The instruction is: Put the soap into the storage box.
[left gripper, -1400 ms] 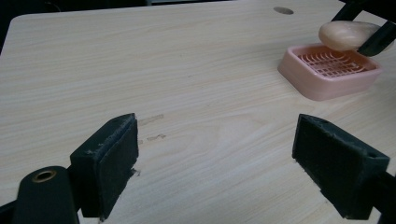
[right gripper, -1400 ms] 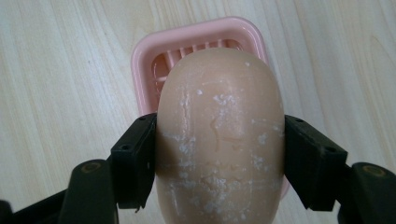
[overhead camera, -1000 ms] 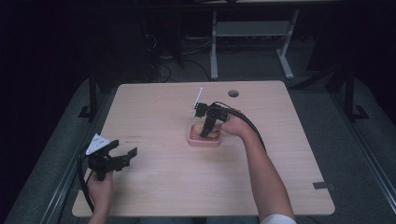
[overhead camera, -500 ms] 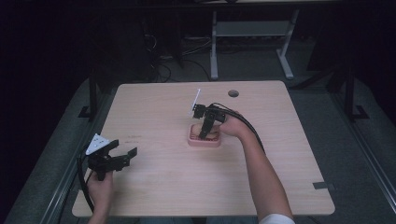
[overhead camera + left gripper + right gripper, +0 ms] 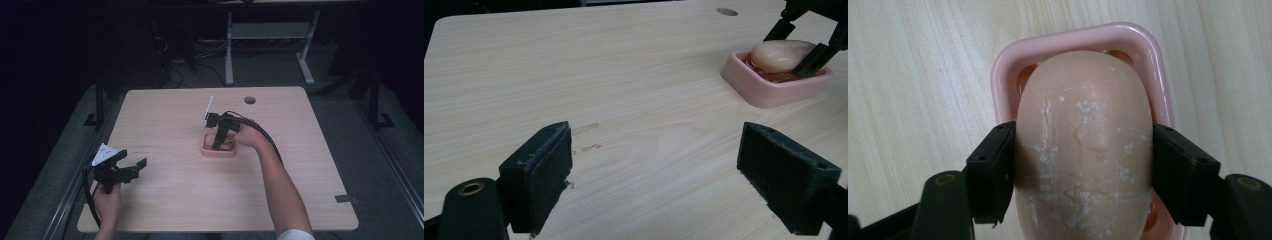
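right gripper (image 5: 1083, 175) is closed across the short width of the soap bar (image 5: 1083, 145), whose long axis runs along the pink dish (image 5: 1003, 75) beneath it; left gripper (image 5: 659, 170) is held open, well apart.

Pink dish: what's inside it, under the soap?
The pink dish holds a beige soap bar, clamped at both sides by the right claw. Slots show in the dish floor at its corners; the soap covers the rest.

Bare table (image 5: 310, 165) all round; only the soap dish (image 5: 218, 150) (mid-table) obstructs.
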Demonstrator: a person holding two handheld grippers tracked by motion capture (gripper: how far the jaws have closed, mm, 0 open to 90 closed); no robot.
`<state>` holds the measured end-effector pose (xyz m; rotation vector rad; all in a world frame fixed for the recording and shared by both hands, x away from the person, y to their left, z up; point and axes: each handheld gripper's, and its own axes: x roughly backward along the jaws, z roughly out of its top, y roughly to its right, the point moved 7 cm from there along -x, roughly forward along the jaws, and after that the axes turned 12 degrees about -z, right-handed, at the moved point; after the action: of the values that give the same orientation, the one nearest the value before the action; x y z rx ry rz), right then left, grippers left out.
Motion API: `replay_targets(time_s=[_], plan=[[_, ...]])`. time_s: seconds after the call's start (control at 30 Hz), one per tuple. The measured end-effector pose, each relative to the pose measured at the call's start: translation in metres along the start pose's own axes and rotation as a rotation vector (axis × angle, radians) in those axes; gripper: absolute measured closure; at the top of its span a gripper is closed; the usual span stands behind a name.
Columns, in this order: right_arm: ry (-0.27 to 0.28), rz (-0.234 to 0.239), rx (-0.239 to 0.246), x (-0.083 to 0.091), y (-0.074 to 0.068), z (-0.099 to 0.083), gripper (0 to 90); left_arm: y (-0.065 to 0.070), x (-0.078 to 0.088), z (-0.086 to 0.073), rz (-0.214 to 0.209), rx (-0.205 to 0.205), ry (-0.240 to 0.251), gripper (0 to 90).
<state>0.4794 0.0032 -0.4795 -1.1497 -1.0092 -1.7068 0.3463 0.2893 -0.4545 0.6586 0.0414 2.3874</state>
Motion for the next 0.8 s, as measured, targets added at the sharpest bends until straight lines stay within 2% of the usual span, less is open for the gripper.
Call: replay_targets(time_s=[0.8], plan=[[-0.006,-0.002,-0.009,-0.0020,0.0035,-0.0027,32.0,-0.0002,0.0002,0.0005,0.002,-0.001,0.001,14.2]])
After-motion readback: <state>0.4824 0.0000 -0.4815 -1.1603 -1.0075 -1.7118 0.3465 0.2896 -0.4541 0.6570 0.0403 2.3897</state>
